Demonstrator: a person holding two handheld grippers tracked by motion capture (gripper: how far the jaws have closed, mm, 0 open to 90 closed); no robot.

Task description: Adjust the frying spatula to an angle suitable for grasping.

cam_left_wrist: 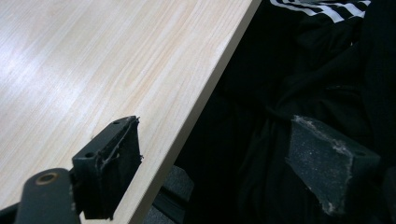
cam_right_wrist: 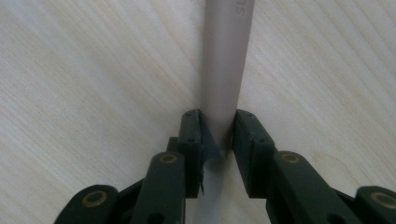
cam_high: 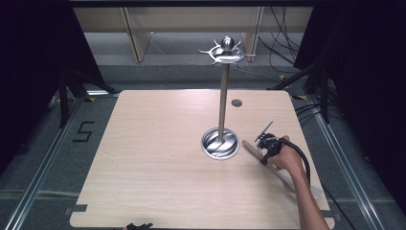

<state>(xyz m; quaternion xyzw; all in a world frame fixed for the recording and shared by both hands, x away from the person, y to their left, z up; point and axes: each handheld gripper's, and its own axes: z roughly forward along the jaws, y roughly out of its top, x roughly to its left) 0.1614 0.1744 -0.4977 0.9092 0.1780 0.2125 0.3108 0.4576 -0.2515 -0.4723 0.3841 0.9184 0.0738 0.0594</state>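
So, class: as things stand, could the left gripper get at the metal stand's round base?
Probably yes. The left gripper sits open at the table's near edge, and bare wood lies between it and the stand's base. The right gripper, shut on the grey handle, stays to the base's right.

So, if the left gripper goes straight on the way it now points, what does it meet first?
Probably nothing on the table. The left gripper is open and looks along the table's edge, with dark clothing beyond. Depth is unclear, but the clothing seems first.
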